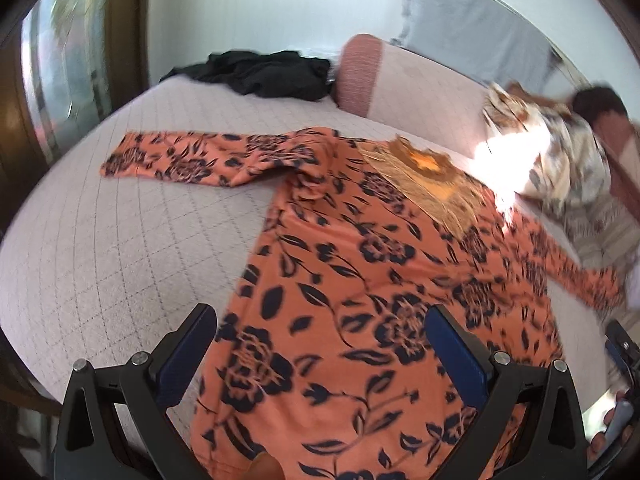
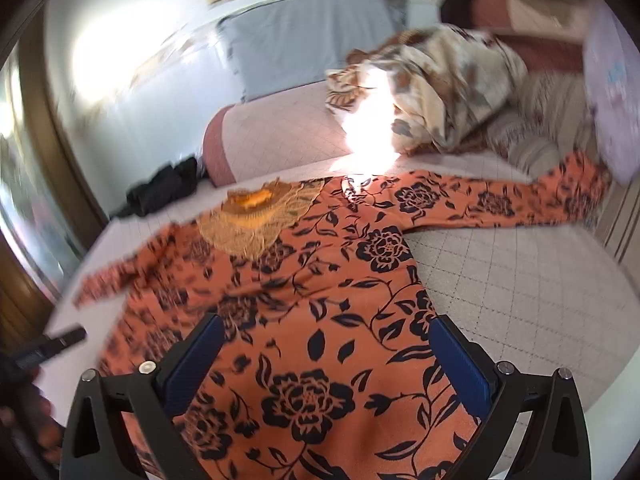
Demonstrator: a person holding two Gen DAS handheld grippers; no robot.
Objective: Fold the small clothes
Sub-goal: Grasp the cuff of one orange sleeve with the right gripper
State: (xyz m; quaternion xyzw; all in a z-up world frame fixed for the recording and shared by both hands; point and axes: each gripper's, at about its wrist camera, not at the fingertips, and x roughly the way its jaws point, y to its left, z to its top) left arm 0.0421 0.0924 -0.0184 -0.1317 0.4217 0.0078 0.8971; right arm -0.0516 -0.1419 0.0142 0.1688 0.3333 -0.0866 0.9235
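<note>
The bed (image 1: 100, 240) carried everything, its pale quilted cover showing bare on both sides. Spread flat across its middle lay the orange flowered top (image 1: 340, 280), both sleeves stretched out toward opposite edges and the neckline pointing at the far edge. A patterned blanket (image 2: 440, 80) was bunched by the far right corner, and a dark heap of clothes (image 1: 260, 72) sat by the far left corner. My left gripper (image 1: 320, 344) hung wide open above the top's lower part, holding nothing. My right gripper (image 2: 326, 350) was likewise spread wide and empty above the same end.
</note>
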